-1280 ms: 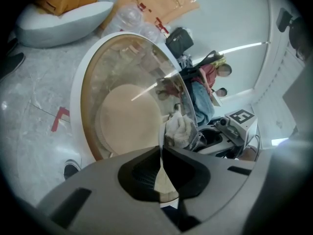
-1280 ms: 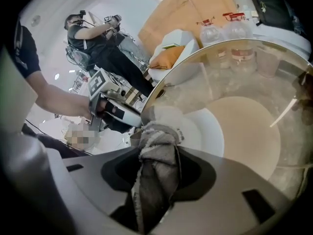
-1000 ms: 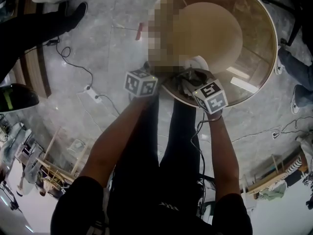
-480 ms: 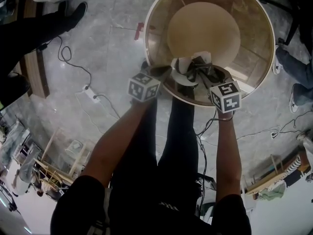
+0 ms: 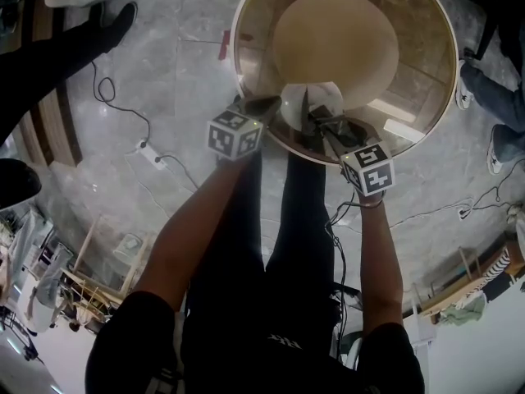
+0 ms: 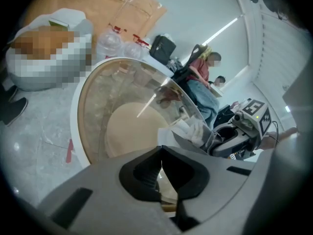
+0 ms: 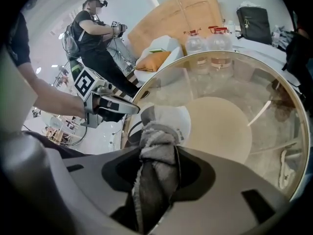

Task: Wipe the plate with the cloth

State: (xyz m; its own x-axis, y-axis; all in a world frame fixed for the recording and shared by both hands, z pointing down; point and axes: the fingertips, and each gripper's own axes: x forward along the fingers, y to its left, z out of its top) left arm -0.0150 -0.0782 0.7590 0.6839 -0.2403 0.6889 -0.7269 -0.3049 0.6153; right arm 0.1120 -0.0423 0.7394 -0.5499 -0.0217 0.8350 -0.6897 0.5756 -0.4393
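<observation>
A white plate [image 5: 321,97] is held over the near edge of a round glass table [image 5: 243,72]. My left gripper [image 5: 267,103] comes at it from the left and is shut on the plate's rim; in the left gripper view the jaws [image 6: 161,148] meet, with the plate [image 6: 182,130] just beyond them. My right gripper [image 5: 321,125] is shut on a grey cloth [image 5: 305,131]. In the right gripper view the cloth [image 7: 156,141] bunches up between the jaws and presses against the plate [image 7: 177,117], with the left gripper [image 7: 128,109] at its far rim.
Under the glass top is a round tan base [image 5: 336,39]. Cables and a power strip [image 5: 152,154] lie on the marble floor at left. Another person's shoe [image 5: 500,158] is at right. Water bottles [image 7: 198,43] and another person holding grippers [image 7: 93,38] are beyond the table.
The right gripper has shifted a little left and nearer with the cloth across the plate. The left gripper has kept its hold at the plate's left rim.
</observation>
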